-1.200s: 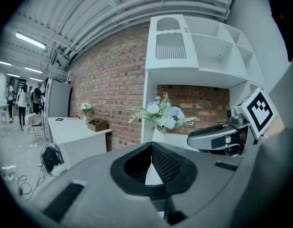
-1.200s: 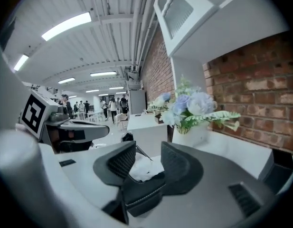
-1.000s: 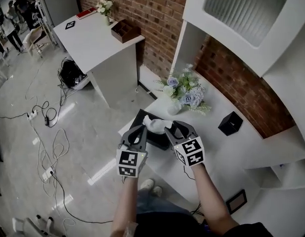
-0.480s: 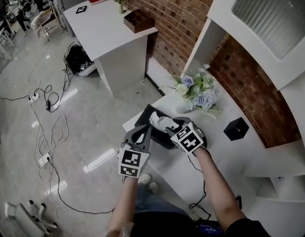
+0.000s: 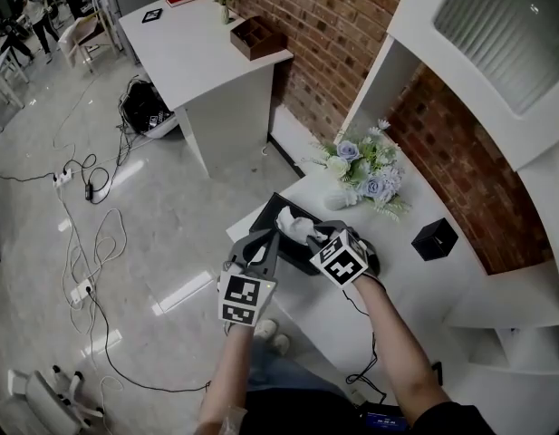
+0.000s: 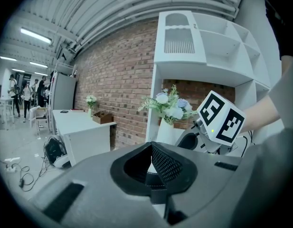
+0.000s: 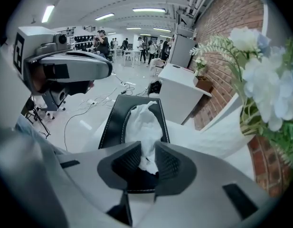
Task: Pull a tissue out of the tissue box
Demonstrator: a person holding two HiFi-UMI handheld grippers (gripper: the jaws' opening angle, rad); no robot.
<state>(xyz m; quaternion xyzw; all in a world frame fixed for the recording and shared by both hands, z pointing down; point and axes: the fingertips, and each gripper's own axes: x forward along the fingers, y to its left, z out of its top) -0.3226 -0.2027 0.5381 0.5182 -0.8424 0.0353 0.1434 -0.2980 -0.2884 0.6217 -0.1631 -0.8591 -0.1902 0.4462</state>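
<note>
A black tissue box (image 5: 275, 207) lies at the near-left corner of the white counter (image 5: 397, 279), and a white tissue (image 5: 295, 225) stands up out of its slot. My right gripper (image 5: 313, 236) points steeply down over it. In the right gripper view its jaws are closing, the tissue (image 7: 144, 125) fills the narrow gap, and both pads touch it above the box (image 7: 112, 122). My left gripper (image 5: 270, 236) hangs beside the box's left edge. Its jaws (image 6: 151, 148) are shut on nothing.
A vase of pale blue flowers (image 5: 365, 170) stands behind the box, and a small black cube (image 5: 435, 238) sits further right. Brick wall and white shelving rise at the right. A white desk (image 5: 197, 62) with a wooden tray (image 5: 256, 36) stands across the floor, where cables (image 5: 89, 243) trail.
My right gripper has dropped and tipped down onto the tissue, and its jaws have narrowed round it. The left gripper has barely moved.
</note>
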